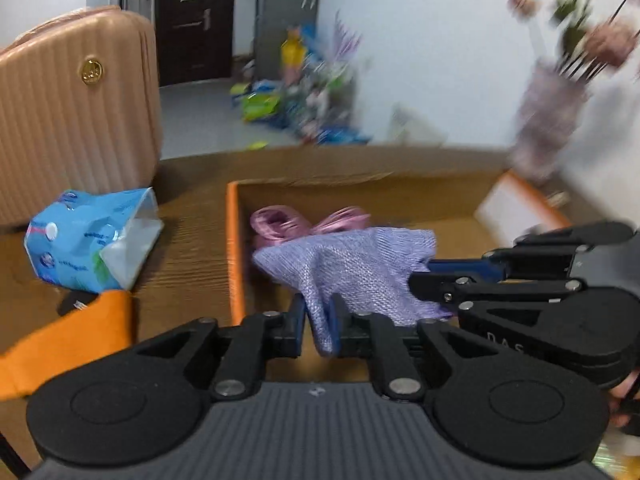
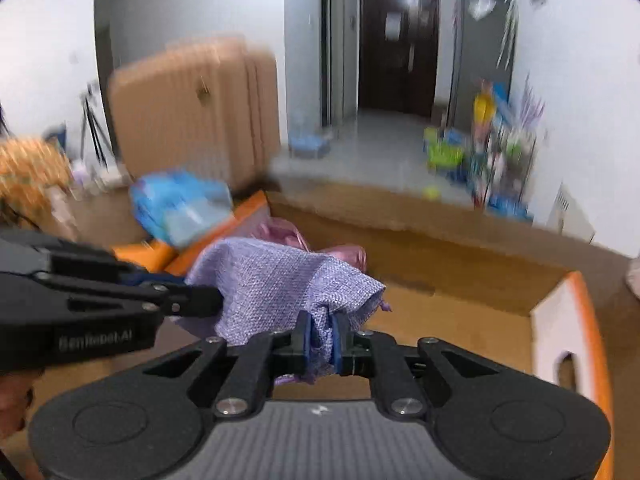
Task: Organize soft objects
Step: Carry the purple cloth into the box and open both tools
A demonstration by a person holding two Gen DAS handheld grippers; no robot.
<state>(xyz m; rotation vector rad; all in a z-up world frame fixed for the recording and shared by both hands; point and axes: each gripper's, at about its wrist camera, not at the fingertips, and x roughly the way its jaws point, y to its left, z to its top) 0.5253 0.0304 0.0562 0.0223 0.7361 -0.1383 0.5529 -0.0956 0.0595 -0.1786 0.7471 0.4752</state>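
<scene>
A pink ribbed suitcase (image 1: 72,112) is seen standing at the back of the wooden table (image 1: 188,240), beside an open cardboard box (image 1: 234,240) edged in orange. Over the box, a lilac woven cloth (image 1: 352,268) is held stretched between two grippers, apparently so it can be folded or lowered inside. One edge is pinched between the closed jaws of the left gripper (image 1: 318,320); the opposite edge is clamped likewise by the right gripper (image 2: 320,340). A pink satin item (image 1: 288,220) is seen lying in the box's far corner. A blue tissue pack (image 1: 88,236) is left outside, on the table.
</scene>
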